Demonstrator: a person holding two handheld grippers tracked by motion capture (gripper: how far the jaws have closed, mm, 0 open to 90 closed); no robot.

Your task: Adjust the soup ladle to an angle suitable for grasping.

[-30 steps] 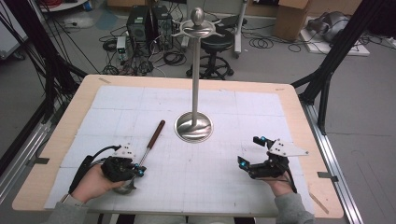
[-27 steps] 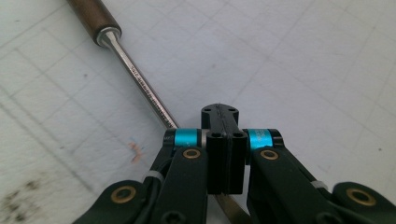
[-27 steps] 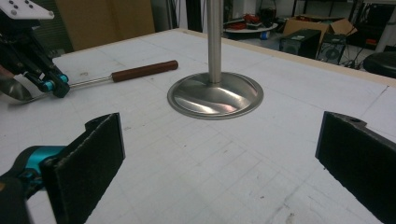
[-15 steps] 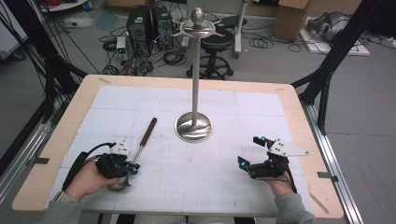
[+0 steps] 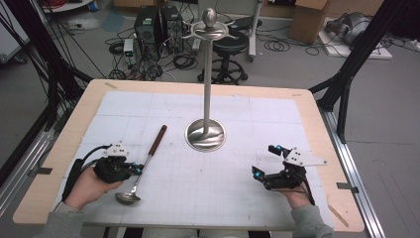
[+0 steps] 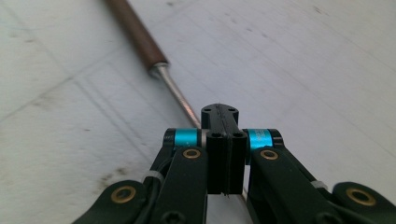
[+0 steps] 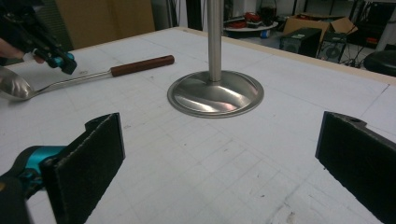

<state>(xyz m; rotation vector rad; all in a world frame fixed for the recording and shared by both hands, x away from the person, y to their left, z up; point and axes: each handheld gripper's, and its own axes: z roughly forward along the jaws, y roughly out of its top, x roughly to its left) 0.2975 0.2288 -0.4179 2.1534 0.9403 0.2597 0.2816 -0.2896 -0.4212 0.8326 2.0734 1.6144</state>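
A metal ladle (image 5: 148,158) with a brown wooden handle lies on the white gridded mat, its bowl (image 5: 128,198) toward the near edge. My left gripper (image 5: 141,168) is shut, its jaws pressed together directly over the ladle's thin shaft (image 6: 180,98). The shaft runs under the tips, and I cannot tell whether they touch it. The right gripper view shows that gripper (image 7: 63,63) just above the ladle (image 7: 140,65). My right gripper (image 5: 265,159) rests at the near right, open wide with nothing between its pads (image 7: 105,135).
A tall steel stand (image 5: 205,135) with a round base and hooked arms at its top rises from the middle of the mat; its base (image 7: 215,93) lies ahead of my right gripper. The wooden table (image 5: 317,124) borders the mat. Cables, boxes and a stool lie on the floor beyond.
My left hand and gripper moved left, uncovering the ladle's bowl. The ladle shifted slightly left with it. The right gripper has not moved.
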